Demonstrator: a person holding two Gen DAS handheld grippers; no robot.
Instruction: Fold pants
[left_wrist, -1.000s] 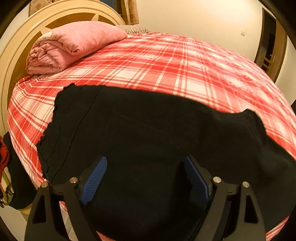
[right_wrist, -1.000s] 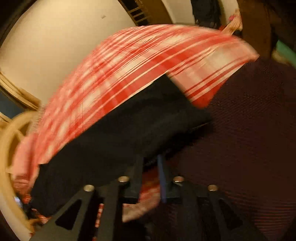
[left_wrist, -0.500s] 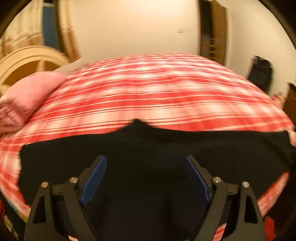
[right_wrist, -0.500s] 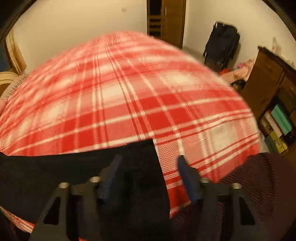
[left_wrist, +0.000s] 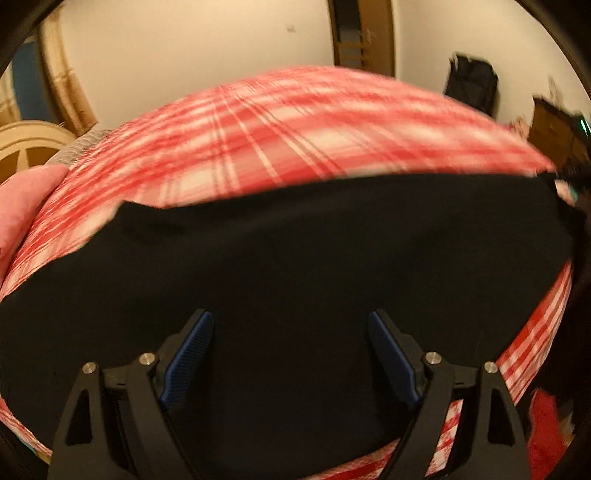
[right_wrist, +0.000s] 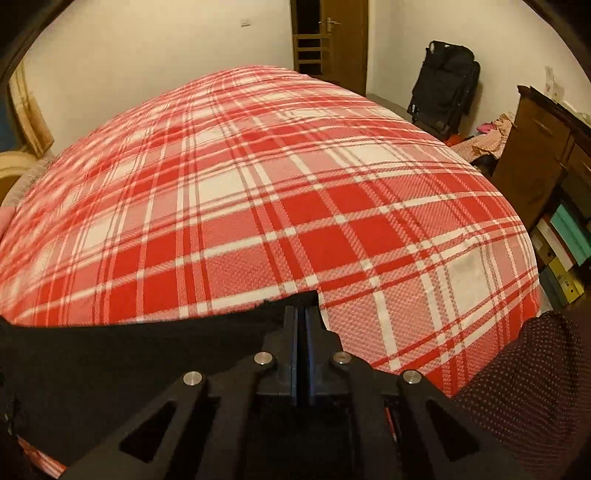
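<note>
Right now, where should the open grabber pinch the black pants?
Probably the near hem of the black pants, from above. The left gripper hangs open over flat cloth, which gives no fold to pinch. The right gripper already pinches a corner.

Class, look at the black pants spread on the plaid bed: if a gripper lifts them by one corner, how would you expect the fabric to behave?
The black pants lie flat, following the plaid bed, so they probably drape limply. Held at one corner by the right gripper, the rest would likely sag and trail. The matte cloth probably won't slip.

Pants (left_wrist: 295, 258) lie along the bed's (right_wrist: 258, 184) near edge — pillow (left_wrist: 22, 206) far left.
</note>
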